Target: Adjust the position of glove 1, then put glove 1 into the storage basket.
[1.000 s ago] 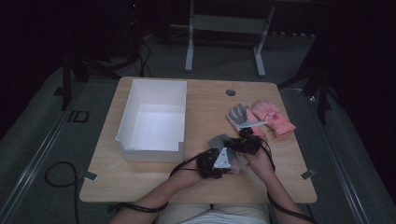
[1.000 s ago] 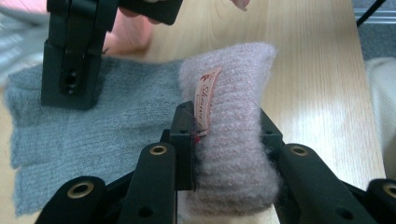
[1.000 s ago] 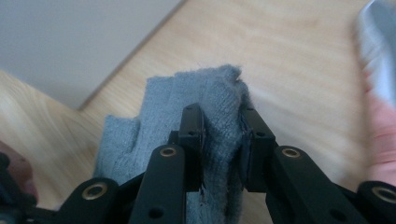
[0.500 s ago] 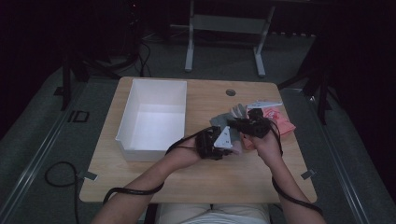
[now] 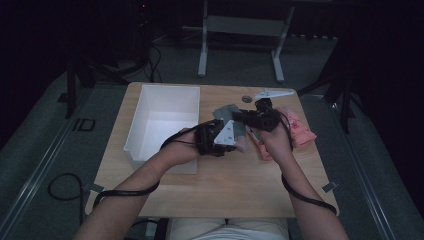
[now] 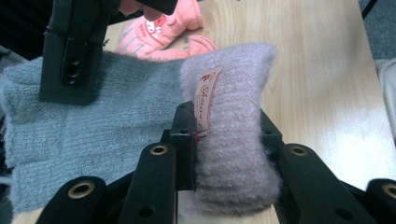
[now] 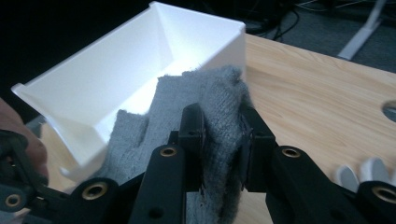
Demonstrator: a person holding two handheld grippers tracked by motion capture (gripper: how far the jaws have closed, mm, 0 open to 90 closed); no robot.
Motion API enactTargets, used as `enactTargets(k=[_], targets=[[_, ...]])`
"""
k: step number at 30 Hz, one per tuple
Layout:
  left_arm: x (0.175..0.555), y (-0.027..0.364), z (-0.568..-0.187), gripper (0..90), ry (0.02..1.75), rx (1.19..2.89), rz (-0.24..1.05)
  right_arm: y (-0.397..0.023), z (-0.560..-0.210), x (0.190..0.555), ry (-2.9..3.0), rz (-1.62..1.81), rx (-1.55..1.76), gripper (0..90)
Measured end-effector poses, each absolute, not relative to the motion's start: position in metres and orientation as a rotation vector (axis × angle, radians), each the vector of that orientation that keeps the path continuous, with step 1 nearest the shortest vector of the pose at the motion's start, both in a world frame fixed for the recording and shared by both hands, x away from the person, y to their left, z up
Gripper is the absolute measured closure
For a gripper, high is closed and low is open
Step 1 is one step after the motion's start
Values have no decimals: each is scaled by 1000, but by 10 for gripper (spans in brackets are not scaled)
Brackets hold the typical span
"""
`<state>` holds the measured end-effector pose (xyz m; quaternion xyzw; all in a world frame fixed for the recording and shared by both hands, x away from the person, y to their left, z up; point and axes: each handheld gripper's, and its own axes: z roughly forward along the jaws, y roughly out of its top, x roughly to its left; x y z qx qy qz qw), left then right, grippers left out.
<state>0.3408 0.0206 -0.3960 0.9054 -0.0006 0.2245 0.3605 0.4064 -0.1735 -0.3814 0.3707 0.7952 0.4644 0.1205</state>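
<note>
Now we have both grippers, left (image 6: 224, 154) and right (image 7: 219, 149), clamped on the grey glove (image 6: 70, 135), lifted off the table (image 5: 210, 185) beside the white bin (image 5: 162, 117), ready to drop in.

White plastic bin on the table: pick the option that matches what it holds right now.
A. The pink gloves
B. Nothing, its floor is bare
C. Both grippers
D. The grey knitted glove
B: in the high view the white plastic bin shows a bare floor, while the grey knitted glove is held up beside it between the left gripper and the right gripper, and the pink gloves lie on the wooden table.
</note>
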Motion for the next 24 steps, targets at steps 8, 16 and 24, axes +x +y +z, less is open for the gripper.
enactTargets(k=[8,16,24], targets=[[342,48,-383,690,23,2374,611,-142,-369,413,2336,1379,1019,740],[343,83,-378,690,69,2419,642,-99,-363,420,2372,1392,957,740],[348,126,-387,689,83,2482,617,-52,-374,430,2434,1395,935,740]])
